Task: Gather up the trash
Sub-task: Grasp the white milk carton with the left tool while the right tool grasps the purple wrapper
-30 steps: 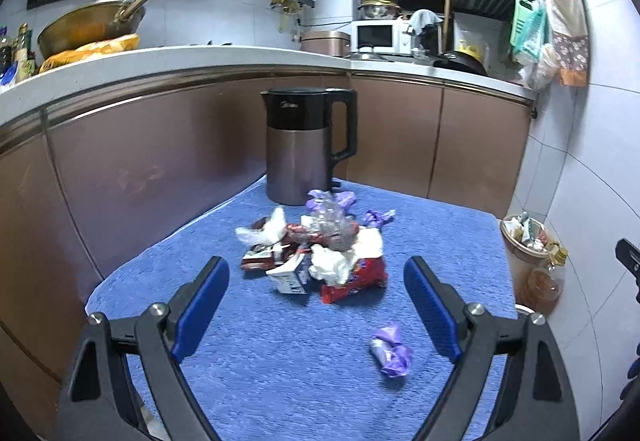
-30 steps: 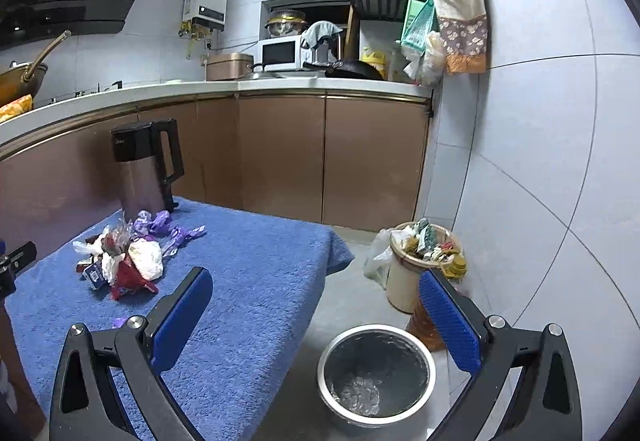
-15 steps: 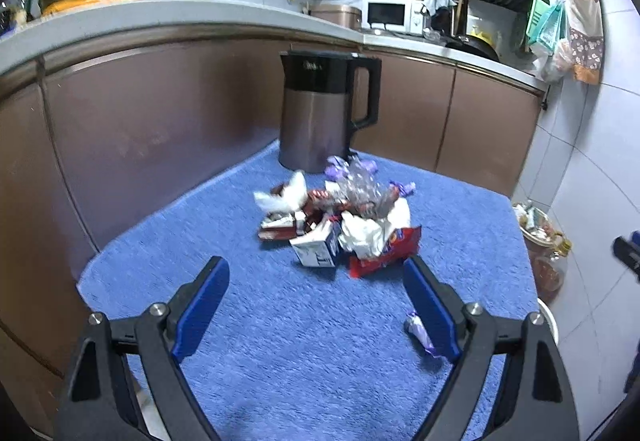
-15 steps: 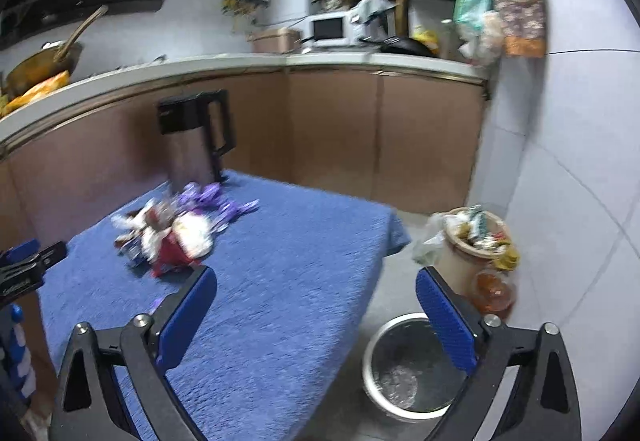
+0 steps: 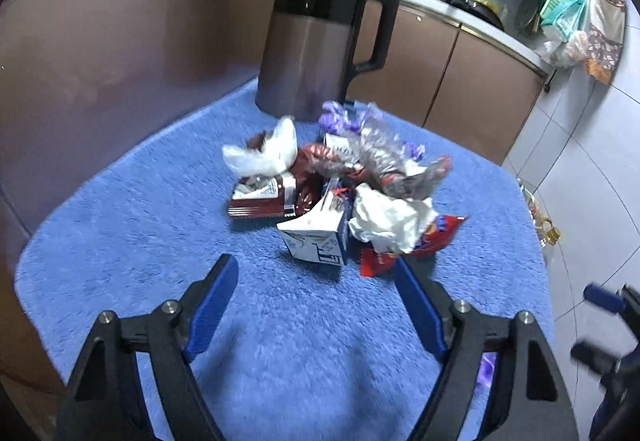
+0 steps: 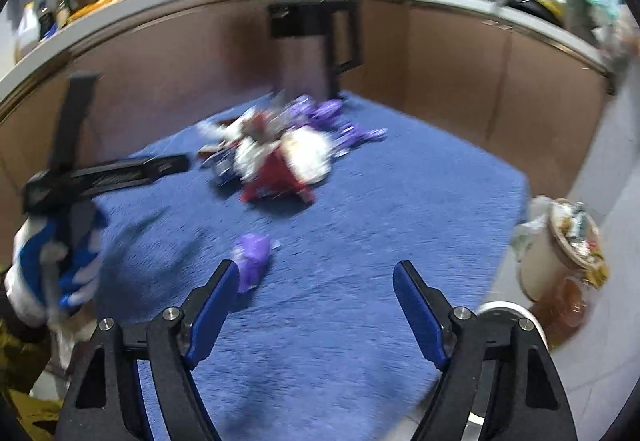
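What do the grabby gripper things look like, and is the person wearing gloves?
Each gripper, left gripper and right gripper, has two black angular arms with silver bolts and flat blue pads inside the fingers. The hand holding the left one wears a blue-and-white glove. No cables show.

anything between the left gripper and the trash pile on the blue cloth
Nothing visible. Only bare blue cloth lies between the open, empty left gripper and the trash pile; its jaws have just been closing. The kettle stands behind the pile.
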Motion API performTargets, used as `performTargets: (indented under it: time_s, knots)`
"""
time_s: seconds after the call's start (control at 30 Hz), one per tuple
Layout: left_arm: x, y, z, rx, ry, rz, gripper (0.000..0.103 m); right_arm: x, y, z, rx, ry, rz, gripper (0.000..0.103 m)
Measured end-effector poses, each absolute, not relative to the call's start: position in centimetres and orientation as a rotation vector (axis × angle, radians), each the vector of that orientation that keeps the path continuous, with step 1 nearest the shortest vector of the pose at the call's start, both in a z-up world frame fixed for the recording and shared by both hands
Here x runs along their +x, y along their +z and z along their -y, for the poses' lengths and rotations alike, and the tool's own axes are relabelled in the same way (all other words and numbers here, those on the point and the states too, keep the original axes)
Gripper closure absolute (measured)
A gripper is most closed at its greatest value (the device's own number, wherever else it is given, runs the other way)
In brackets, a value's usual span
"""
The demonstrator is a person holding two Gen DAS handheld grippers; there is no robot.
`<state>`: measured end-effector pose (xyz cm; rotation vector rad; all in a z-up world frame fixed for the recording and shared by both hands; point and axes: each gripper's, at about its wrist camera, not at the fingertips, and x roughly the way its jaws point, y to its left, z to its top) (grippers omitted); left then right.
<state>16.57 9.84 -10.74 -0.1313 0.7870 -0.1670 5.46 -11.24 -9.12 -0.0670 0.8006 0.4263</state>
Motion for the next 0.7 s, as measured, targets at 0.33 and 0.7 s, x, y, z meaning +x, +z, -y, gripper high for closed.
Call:
performTargets:
  time_s: [0.33, 0.7]
  knots:
    - [21.4, -14.0, -10.2, -0.155, -0.190, -0.868, 0.038, 8.6, -13.3, 6.6, -0.063, 0.602, -0.957, 0.034]
    - [22.7, -14.4, -9.3, -0.161, -0.256, -0.877, 0.053, 10.8, -15.4, 5.1, -0.023, 0.636, -1.024, 0.073]
